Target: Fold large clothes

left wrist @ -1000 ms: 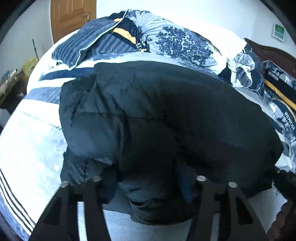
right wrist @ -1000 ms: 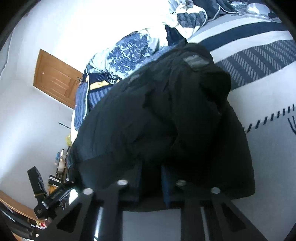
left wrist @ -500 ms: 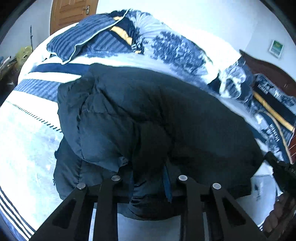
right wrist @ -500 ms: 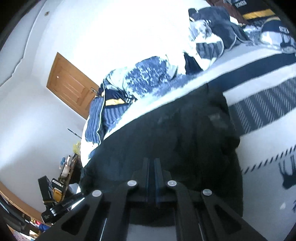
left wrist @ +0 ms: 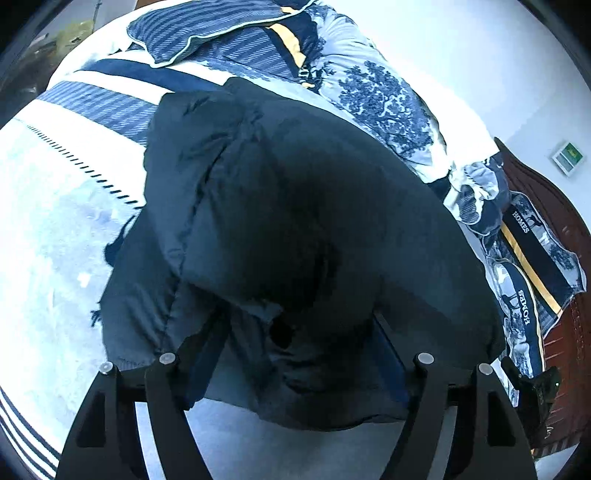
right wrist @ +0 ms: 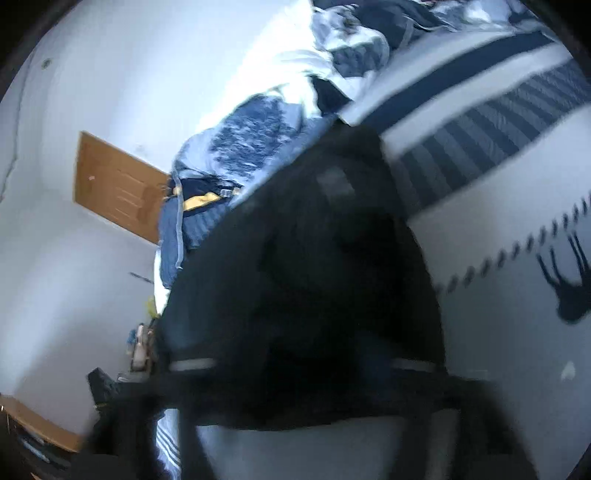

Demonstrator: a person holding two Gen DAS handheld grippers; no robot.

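We find the left gripper (left wrist: 295, 354) with its fingers spread wide, the near hem of the dark puffer jacket (left wrist: 295, 229) lying between them; whether either finger touches the fabric is not clear. The right gripper (right wrist: 306, 373) appears in a blurred view; its fingers look set well apart at the same near hem, but we cannot tell its state with confidence.

The jacket lies bunched on the bed (left wrist: 55, 206), close to the near edge, with one padded panel doubled over the body and a sleeve or side panel trailing toward the bed's left side. Beyond it, along the far edge, we note a striped pillow (left wrist: 207, 33) and a heaped floral duvet (left wrist: 380, 96). A wooden door (right wrist: 114, 184) stands in the far wall.

In our judgement a fold is under way and the garment is not yet a tidy packet. The next move calls for both grippers to take the near hem evenly, then carry it over the body without dragging the bundle off the near edge.
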